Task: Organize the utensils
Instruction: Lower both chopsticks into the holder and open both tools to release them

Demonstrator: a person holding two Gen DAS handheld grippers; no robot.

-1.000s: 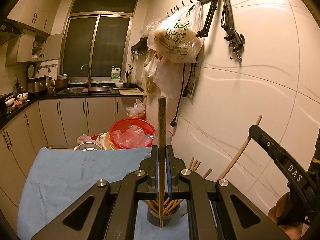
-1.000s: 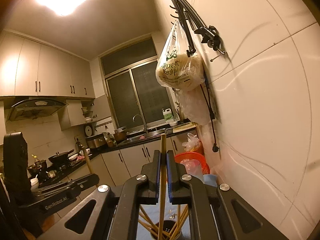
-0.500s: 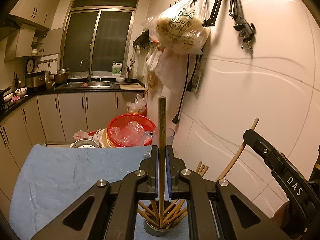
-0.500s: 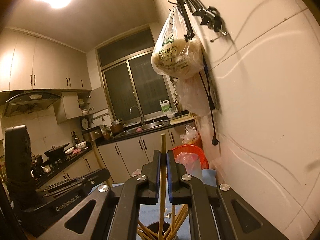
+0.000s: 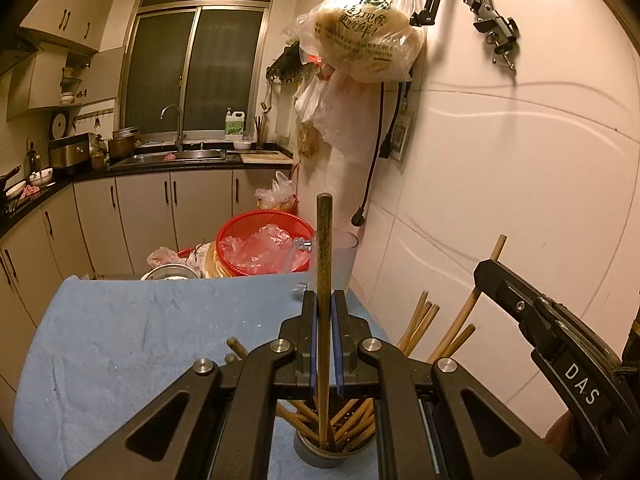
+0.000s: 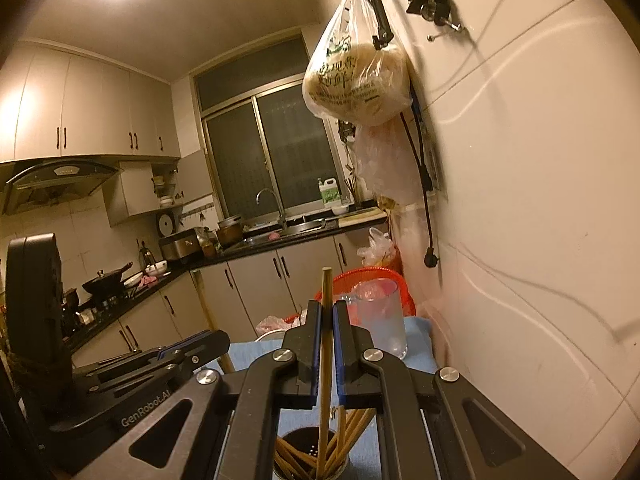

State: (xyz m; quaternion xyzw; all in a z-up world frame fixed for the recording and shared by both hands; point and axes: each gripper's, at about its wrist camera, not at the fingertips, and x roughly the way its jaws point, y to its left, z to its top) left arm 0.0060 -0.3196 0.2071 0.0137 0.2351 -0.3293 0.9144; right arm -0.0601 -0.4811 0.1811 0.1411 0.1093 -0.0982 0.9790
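Observation:
My left gripper (image 5: 324,300) is shut on a dark wooden chopstick (image 5: 324,240) held upright, its lower end inside a round metal holder (image 5: 320,450) full of several chopsticks. My right gripper (image 6: 327,310) is shut on a lighter chopstick (image 6: 326,292), also upright, its lower tip down in the same holder (image 6: 308,460). The right gripper shows at the right of the left wrist view (image 5: 552,344). The left gripper shows at the lower left of the right wrist view (image 6: 152,372). Both stand close together over the holder.
The holder sits on a blue cloth (image 5: 132,332) by the tiled wall. A frosted cup (image 6: 382,320) and a red basket (image 5: 264,246) stand at the cloth's far end. A plastic bag (image 5: 364,40) hangs overhead. Kitchen counters and a sink (image 5: 180,154) lie beyond.
Both grippers have come lower over the holder with their chopsticks, whose lower ends now reach deeper into it. The holder shows larger and nearer in both views.

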